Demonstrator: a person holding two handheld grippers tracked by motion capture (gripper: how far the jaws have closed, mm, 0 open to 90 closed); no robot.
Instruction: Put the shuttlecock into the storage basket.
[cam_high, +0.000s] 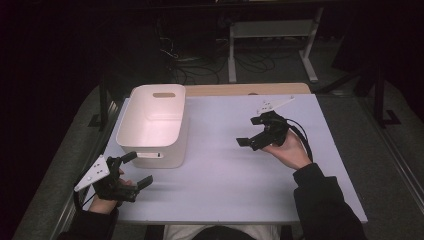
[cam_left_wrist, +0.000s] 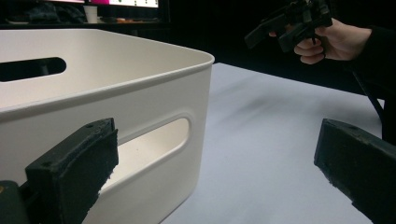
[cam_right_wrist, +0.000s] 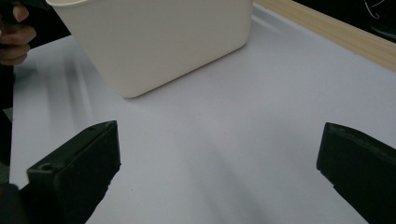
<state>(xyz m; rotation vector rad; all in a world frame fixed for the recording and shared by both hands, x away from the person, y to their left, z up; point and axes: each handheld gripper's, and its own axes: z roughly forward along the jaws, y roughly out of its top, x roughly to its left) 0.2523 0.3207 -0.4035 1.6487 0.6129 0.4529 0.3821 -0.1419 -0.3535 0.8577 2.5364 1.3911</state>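
Progress: nothing gripped, nothing in the bin; by my reading the work has not begun. Left tongs (cam_high: 131, 170) are spread and empty, low over the near table (cam_high: 225, 190) edge, the white plastic bin (cam_high: 155, 125) just beyond their jaws, apart. Right tongs (cam_high: 251, 131) are spread and empty too, raised in the right hand (cam_high: 289, 150), the bin well off ahead of their jaws.
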